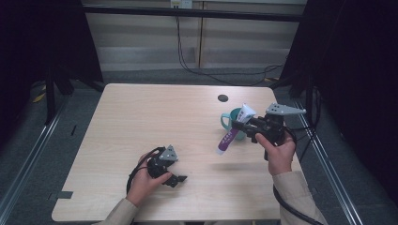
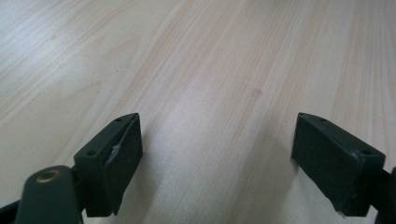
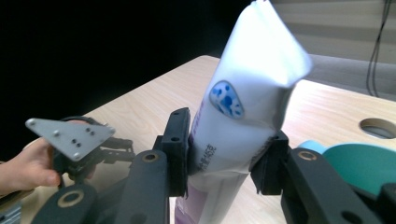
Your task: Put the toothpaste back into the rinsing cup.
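A white and purple tube [image 1: 233,131] hangs slanted above the table at the right, cap end down, flat end up. My right gripper [image 1: 244,124] is shut on its upper half; in the right gripper view both pads press the tube [image 3: 243,126] from the sides. A teal cup [image 1: 231,120] stands on the table just behind the tube, its rim [image 3: 369,161] at the right edge of that view. My left gripper [image 1: 179,179] lies low near the table's front, open. In the left gripper view bare wood lies between its jaws [image 2: 217,154].
The light wooden table [image 1: 155,122] has a round dark hole [image 1: 223,98] at the back right. Black cables trail off the right edge and along the floor behind. Dark curtains flank both sides.
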